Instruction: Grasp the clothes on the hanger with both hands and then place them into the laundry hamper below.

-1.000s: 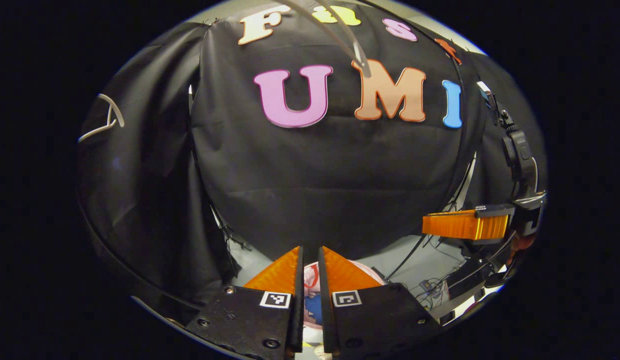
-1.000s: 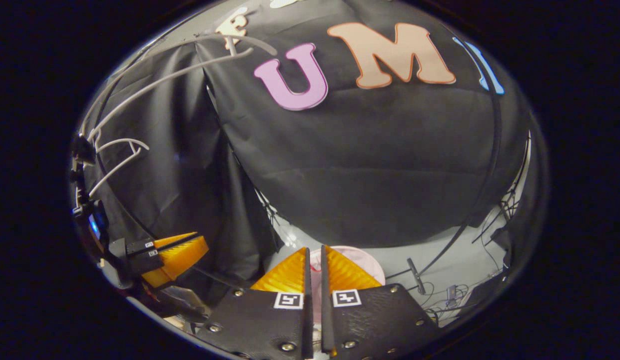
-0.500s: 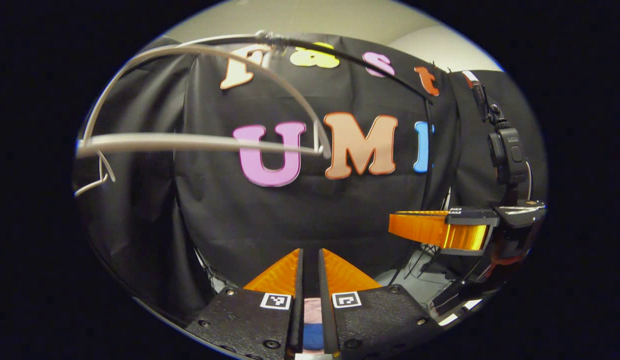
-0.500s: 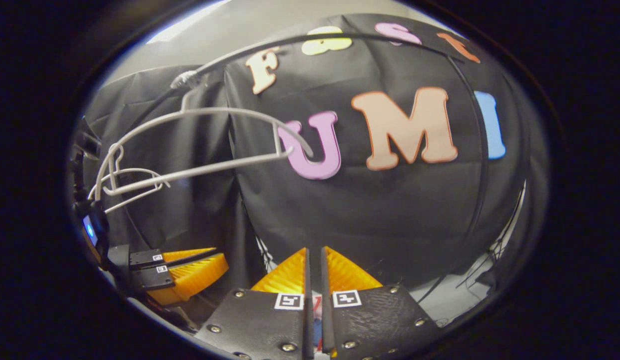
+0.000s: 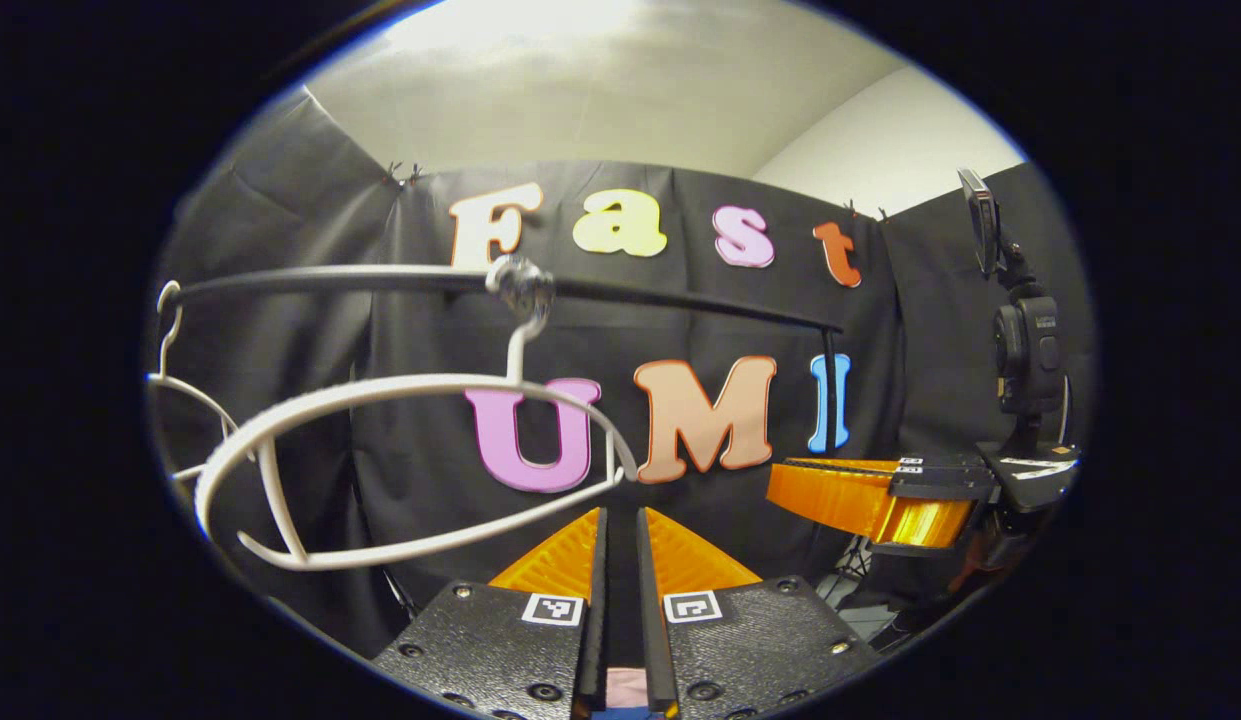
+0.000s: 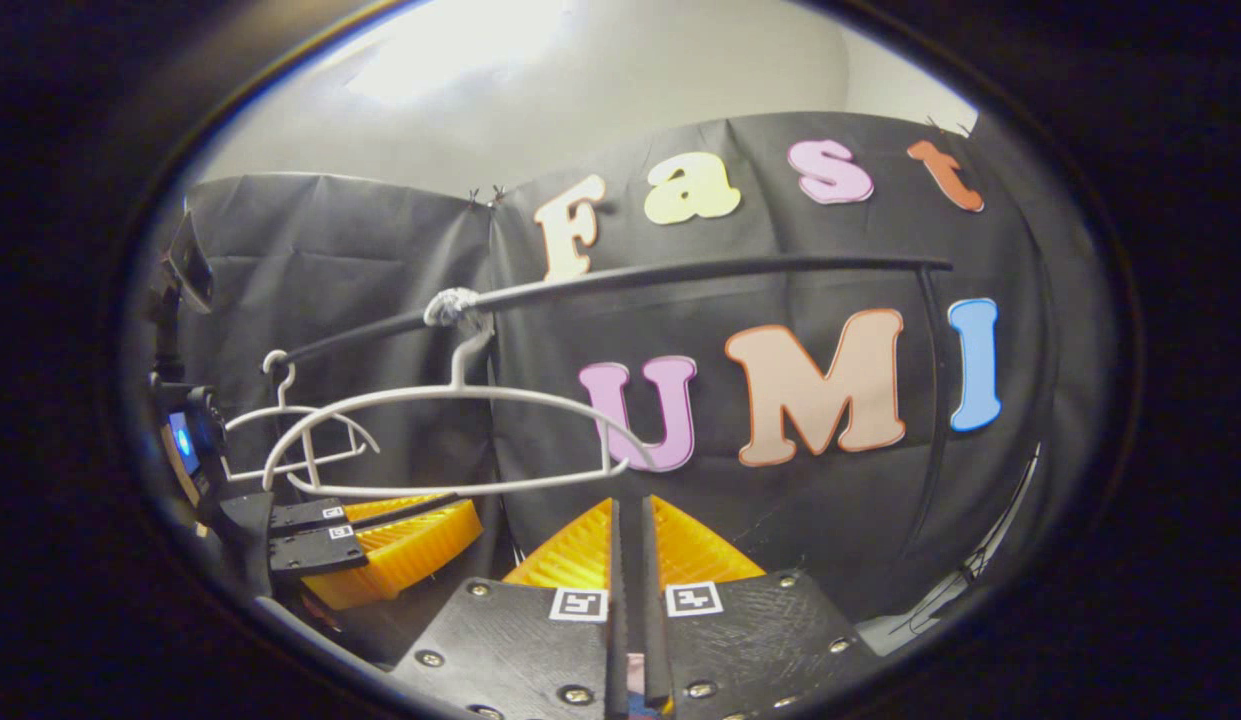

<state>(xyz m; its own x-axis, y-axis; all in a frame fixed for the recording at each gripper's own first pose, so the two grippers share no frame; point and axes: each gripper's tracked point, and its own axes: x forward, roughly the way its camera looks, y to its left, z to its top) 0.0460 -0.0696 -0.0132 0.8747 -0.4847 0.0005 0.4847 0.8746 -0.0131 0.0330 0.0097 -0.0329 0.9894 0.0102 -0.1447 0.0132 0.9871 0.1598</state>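
A bare white hanger hangs from the black rail just ahead of my left gripper, which is shut with nothing between its fingertips. A sliver of pink and blue cloth shows far below, through the slit at the finger bases. In the right gripper view the same hanger hangs on the rail up and to the left of my right gripper, which is also shut and holds nothing. Each gripper shows in the other's view, fingers together: the right one and the left one.
A second bare white hanger hangs farther along the rail, and appears again as the smaller hanger in the right gripper view. A camera on a stand rises at the right. Black cloth walls close the booth behind the rail.
Both grippers have risen and tilted up. The hamper with the pink clothes has dropped below the view, and the rail and bare hanger now sit level ahead.
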